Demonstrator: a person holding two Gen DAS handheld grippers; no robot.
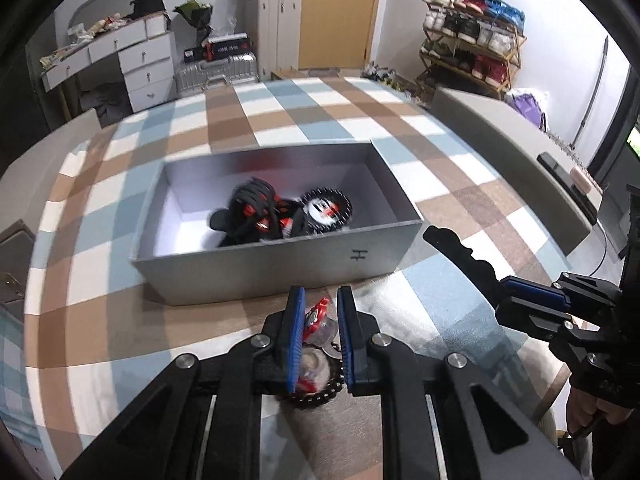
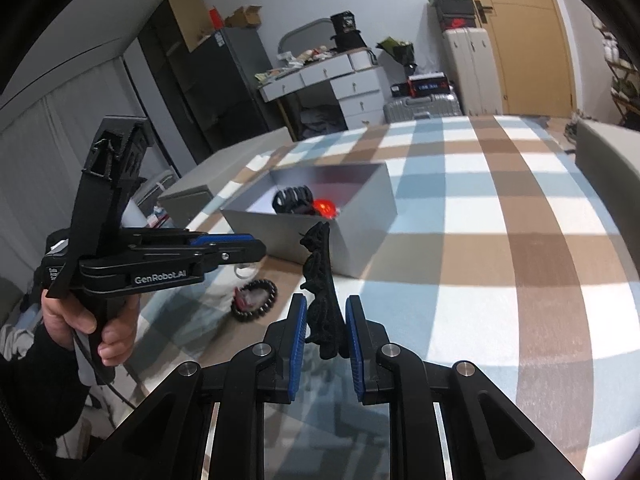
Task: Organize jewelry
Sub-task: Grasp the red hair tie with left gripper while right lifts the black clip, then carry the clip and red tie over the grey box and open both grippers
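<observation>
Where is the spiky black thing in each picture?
Left wrist view: the spiky black piece is at the right, sticking out of the right gripper.
Right wrist view: bottom middle, upright between the jaws, its tip toward the box.
Shared landmark: the grey box.

Both fisheye views are evenly and fairly brightly lit, with soft shadows only, such as the one along the near wall of the grey box (image 1: 280, 268) just beyond the left fingertips. Strong barrel distortion bows the checked cloth (image 1: 340, 116) and the far furniture, and black vignetting fills the corners. Motion blur smears the black-and-red jewelry (image 1: 260, 212) inside the box, and a red piece (image 2: 325, 206) there glows overexposed beyond the right fingertips.
</observation>
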